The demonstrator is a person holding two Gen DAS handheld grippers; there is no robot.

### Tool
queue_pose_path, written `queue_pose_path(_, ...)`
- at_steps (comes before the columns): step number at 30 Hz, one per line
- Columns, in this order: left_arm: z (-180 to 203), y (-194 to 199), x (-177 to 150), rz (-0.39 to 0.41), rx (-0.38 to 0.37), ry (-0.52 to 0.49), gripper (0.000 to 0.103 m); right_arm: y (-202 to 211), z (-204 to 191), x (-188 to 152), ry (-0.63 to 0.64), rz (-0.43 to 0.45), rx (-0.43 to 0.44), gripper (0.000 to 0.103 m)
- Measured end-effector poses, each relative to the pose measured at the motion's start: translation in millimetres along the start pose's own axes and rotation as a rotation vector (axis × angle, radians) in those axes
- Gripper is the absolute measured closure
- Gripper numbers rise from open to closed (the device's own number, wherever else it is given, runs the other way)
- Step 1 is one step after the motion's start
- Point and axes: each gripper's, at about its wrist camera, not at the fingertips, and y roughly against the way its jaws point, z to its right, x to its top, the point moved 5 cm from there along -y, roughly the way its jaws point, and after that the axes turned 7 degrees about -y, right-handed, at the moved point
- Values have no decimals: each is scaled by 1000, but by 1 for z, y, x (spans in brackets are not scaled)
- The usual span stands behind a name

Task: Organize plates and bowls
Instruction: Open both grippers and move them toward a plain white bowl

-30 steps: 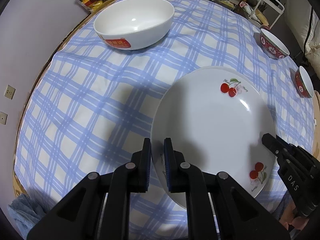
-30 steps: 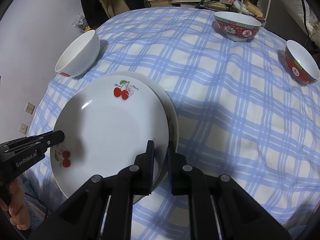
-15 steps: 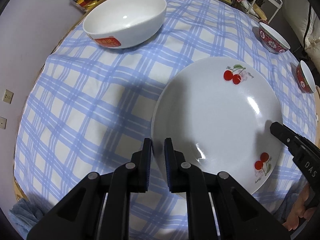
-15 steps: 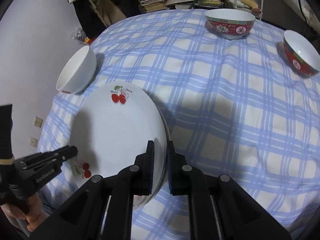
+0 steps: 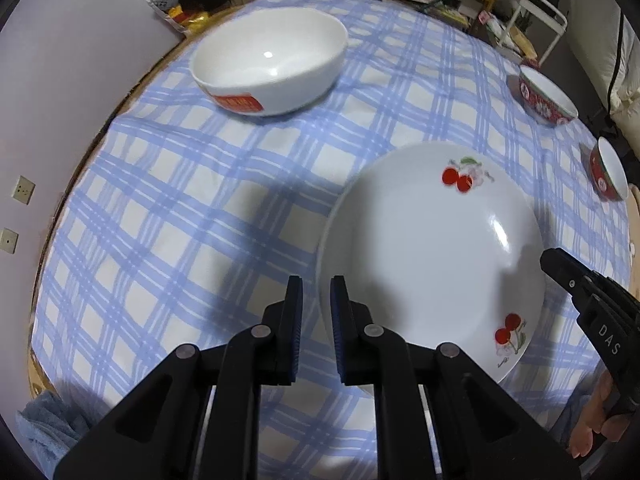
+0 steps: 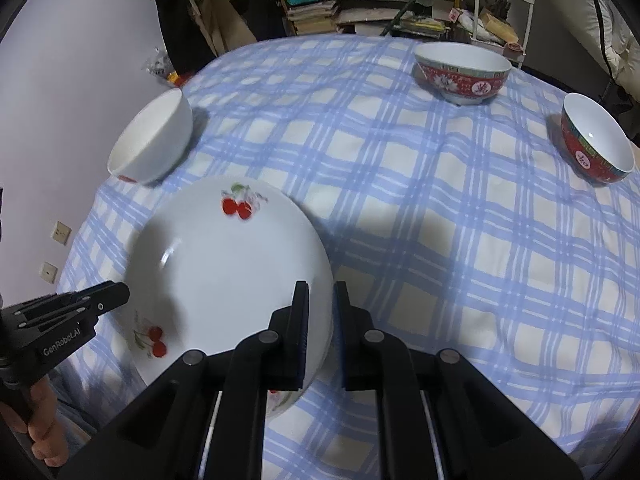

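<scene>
We hold the round white ceramic plate with red cherry prints point(image 5: 432, 256) between both tools, above the blue-and-white checked tablecloth point(image 5: 168, 216). Our left gripper point(image 5: 316, 292) clamps the plate's left rim between its two fingers; our right gripper point(image 6: 320, 300) clamps the opposite rim. A plain white ceramic bowl with a red label point(image 5: 270, 60) stands near the far left edge. Two red patterned bowls point(image 6: 462, 74) point(image 6: 598, 144) stand well apart at the far right.

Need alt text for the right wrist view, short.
The right tool is clamped on the near rim of a white cherry-print plate, with the left tool at its opposite edge. Behind, on a blue checked tablecloth, sit a white bowl and two red bowls.
</scene>
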Motion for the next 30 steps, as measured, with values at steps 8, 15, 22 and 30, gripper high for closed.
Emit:
queue_pose_path(8,-25,38,26,82,-9,19,88,9,-20,24,0,29,53,90)
queue_pose_path(15,-57,48,66,126,36,31,81,-2,-44,44,33,35,42,73)
queue_pose_path(22,-82,44,98,166,41,45,49,-17,-53,63,14,39,50,52)
queue_pose_path(30,-106,23,124,175,79,43,19,-34,-67,92,-13,50,67,19)
